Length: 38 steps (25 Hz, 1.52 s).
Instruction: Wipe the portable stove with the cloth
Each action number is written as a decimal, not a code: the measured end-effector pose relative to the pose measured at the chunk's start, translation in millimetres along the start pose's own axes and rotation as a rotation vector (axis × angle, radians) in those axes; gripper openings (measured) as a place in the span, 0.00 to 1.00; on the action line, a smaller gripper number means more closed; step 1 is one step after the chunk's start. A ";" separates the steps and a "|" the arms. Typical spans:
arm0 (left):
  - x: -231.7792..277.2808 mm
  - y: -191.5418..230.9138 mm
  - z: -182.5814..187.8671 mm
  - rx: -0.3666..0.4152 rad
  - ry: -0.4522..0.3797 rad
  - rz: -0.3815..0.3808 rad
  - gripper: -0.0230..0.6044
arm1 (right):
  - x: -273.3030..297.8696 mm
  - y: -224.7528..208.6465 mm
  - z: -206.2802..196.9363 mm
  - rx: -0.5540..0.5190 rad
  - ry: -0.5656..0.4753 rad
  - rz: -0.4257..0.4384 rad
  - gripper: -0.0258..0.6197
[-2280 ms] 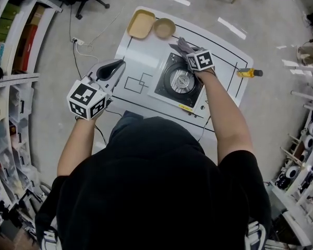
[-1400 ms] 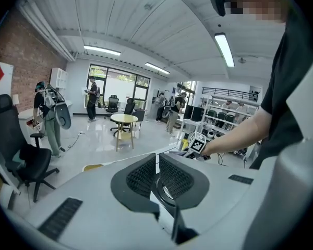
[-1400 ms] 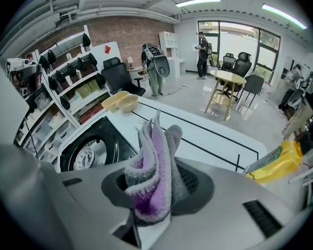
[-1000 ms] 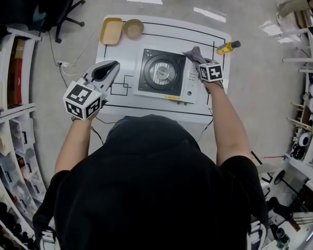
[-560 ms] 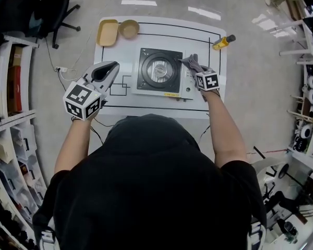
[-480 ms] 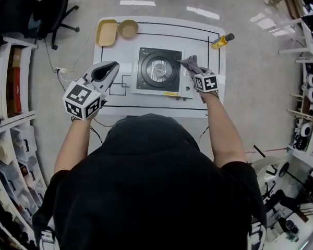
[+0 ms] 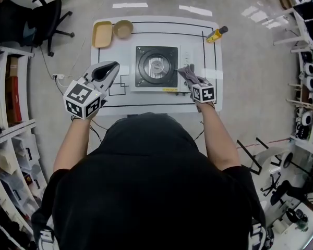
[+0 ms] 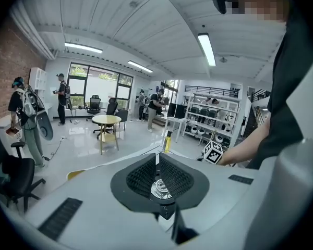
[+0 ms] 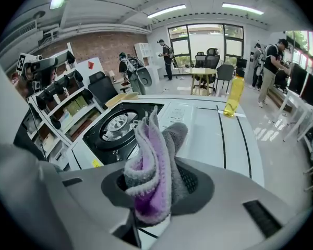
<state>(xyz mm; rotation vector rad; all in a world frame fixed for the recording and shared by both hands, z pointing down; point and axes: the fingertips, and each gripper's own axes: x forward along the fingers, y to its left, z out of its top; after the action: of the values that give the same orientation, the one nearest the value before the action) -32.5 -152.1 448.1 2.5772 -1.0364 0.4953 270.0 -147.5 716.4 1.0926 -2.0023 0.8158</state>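
Observation:
The portable stove (image 7: 156, 66) sits mid-table, a black top with a round burner and a white control strip on its right; it also shows as the stove (image 9: 120, 124) in the right gripper view. My right gripper (image 7: 194, 82) is shut on a grey and purple cloth (image 7: 185, 73), at the stove's near right corner over the control strip. The bunched cloth (image 9: 154, 145) sticks out from between the right gripper (image 9: 159, 184) jaws. My left gripper (image 7: 116, 64) hangs shut and bare, left of the stove, above the table's left part. The left gripper (image 8: 156, 158) jaws meet at the tip.
On the white table (image 7: 214, 77), a tan tray (image 7: 102, 34) and a bowl (image 7: 123, 28) stand at the far left corner. A yellow bottle (image 7: 217, 33) lies at the far right. Shelves line both sides; an office chair (image 7: 36, 20) stands far left. People stand in the background.
My right gripper has drawn the cloth from the stove's far right side toward me, to its near right corner. The left gripper has stayed put.

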 end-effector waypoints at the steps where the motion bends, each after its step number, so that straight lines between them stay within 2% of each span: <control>1: -0.2 -1.6 0.0 0.003 0.001 -0.007 0.10 | -3.6 1.9 -5.6 0.008 -0.001 -0.003 0.25; 12: -5.3 -11.9 -2.5 0.039 0.004 -0.091 0.10 | -32.6 24.4 -56.3 0.104 -0.012 -0.057 0.25; 19: -17.7 -15.0 -13.2 0.047 0.003 -0.122 0.10 | -43.9 50.9 -88.2 0.129 0.020 -0.080 0.25; 27: -38.2 -4.8 -28.1 0.044 0.012 -0.125 0.10 | -25.3 101.3 -90.6 0.074 0.063 -0.029 0.25; 38: -68.2 10.1 -44.6 0.022 0.019 -0.096 0.10 | 12.2 186.9 -79.2 -0.035 0.121 0.130 0.25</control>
<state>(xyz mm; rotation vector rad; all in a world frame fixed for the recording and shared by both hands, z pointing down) -94.6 -99.8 460.2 2.6219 -0.9005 0.5080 123.6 -7.4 734.6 0.8798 -1.9929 0.8893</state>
